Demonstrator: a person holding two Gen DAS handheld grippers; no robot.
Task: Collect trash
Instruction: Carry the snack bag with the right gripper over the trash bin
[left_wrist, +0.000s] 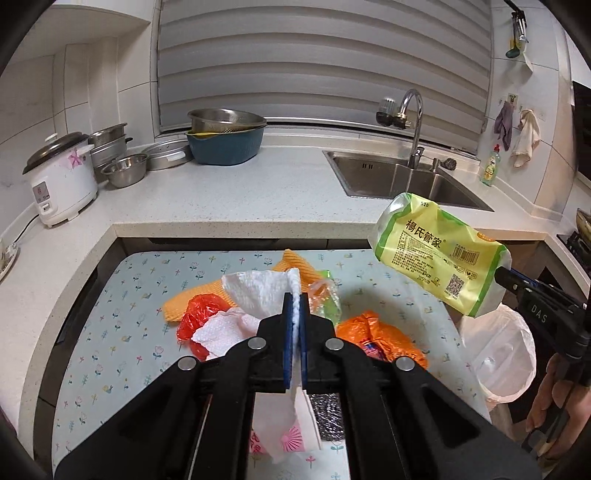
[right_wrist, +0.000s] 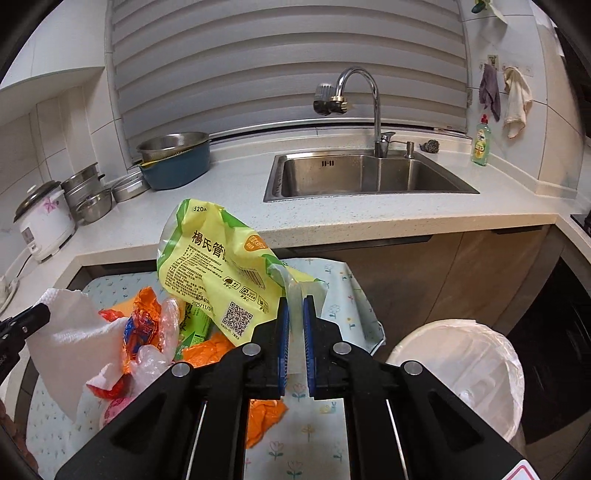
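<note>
My left gripper (left_wrist: 294, 299) is shut on a white paper towel (left_wrist: 258, 288), lifted above the flowered table mat (left_wrist: 122, 306). The towel (right_wrist: 70, 328) also shows at the left of the right wrist view, held by the left gripper's black finger (right_wrist: 26, 321). My right gripper (right_wrist: 294, 302) is shut on the clear edge of a yellow-green plastic package (right_wrist: 218, 269), which hangs in the air. In the left wrist view that package (left_wrist: 439, 254) floats at the right, above a white-lined trash bin (left_wrist: 498, 354). On the mat lie red plastic (left_wrist: 199, 314), orange wrappers (left_wrist: 380, 332) and an orange cloth (left_wrist: 303, 266).
The bin (right_wrist: 461, 369) stands on the floor right of the table. Behind runs a white counter (left_wrist: 221, 199) with a steel sink (right_wrist: 369, 177), a faucet (right_wrist: 365, 96), a rice cooker (left_wrist: 59, 181), steel bowls (left_wrist: 125, 170) and a blue basin (left_wrist: 225, 147). A person's hand (left_wrist: 554, 406) holds the right gripper.
</note>
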